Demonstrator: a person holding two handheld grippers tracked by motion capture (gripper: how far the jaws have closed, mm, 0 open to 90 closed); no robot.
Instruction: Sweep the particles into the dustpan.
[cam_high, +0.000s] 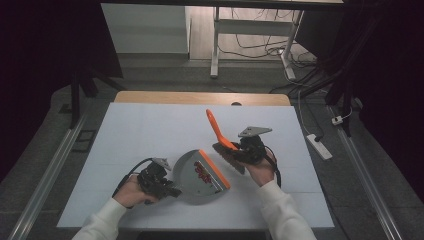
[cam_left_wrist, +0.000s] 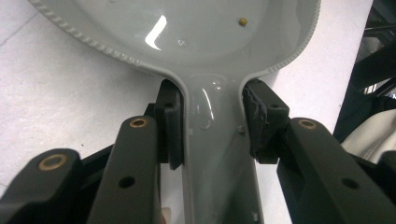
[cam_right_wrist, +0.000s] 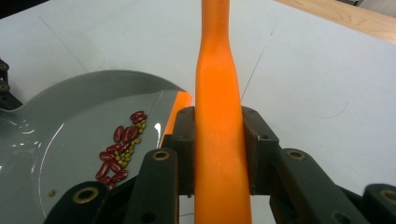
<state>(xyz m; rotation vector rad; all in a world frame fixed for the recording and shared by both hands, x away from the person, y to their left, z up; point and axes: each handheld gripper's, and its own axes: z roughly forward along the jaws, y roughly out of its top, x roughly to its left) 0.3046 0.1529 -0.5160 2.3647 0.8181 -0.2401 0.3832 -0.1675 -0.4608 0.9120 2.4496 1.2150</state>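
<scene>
You had the left gripper (cam_left_wrist: 212, 126) clamped on the dustpan (cam_high: 197, 175) handle and the right gripper (cam_right_wrist: 219, 149) clamped on the orange brush (cam_high: 220, 135); keeping the pan level would have kept the beans (cam_right_wrist: 120, 151) in.

I count one grey dustpan (cam_high: 197, 175), one orange-handled brush (cam_high: 221, 136), two grippers, a left gripper (cam_high: 172, 191) and a right gripper (cam_high: 235, 148), one white table (cam_high: 140, 130), one heap of red beans (cam_right_wrist: 117, 154) mixed with small green beans (cam_right_wrist: 125, 156), too many to count singly, and one stray green bean (cam_left_wrist: 243, 21)

Dim room, grey floor (cam_high: 165, 80), white table frame (cam_high: 216, 45) behind.
</scene>
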